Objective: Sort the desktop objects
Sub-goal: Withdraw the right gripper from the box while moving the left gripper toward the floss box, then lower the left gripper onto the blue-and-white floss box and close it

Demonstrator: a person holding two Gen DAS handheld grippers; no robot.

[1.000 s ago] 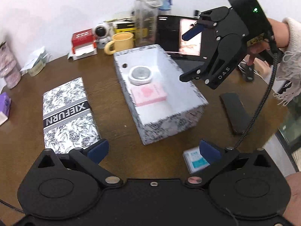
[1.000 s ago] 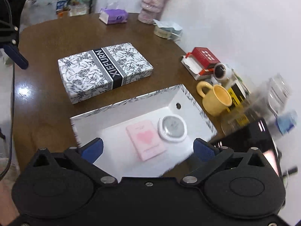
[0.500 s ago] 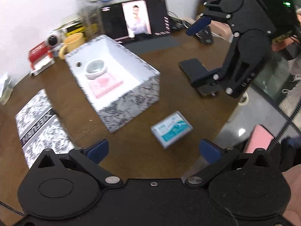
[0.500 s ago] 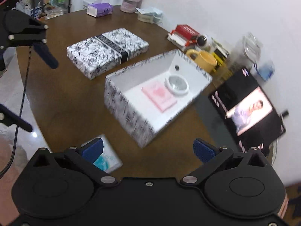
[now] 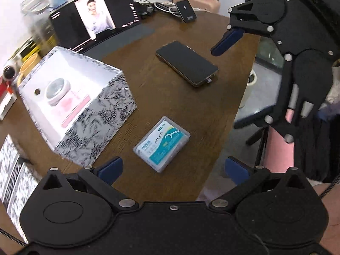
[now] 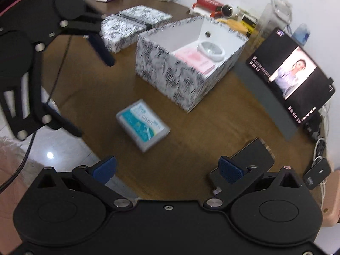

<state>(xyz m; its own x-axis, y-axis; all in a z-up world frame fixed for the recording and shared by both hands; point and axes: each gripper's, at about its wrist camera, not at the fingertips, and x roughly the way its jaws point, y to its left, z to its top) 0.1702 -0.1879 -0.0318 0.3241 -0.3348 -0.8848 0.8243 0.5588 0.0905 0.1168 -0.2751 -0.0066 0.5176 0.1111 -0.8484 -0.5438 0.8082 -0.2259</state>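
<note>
The round brown table runs out of view behind both tools. On it the open patterned box holds a pink card and a white round tin, both blurred; its lid lies behind, half hidden. The tablet leans at the back. The phone is mostly covered in the right view. The floss box lies near the table edge, just beyond the left gripper; a second ago it was barely visible. Both the left one and the right gripper gape wide, holding nothing.
</note>
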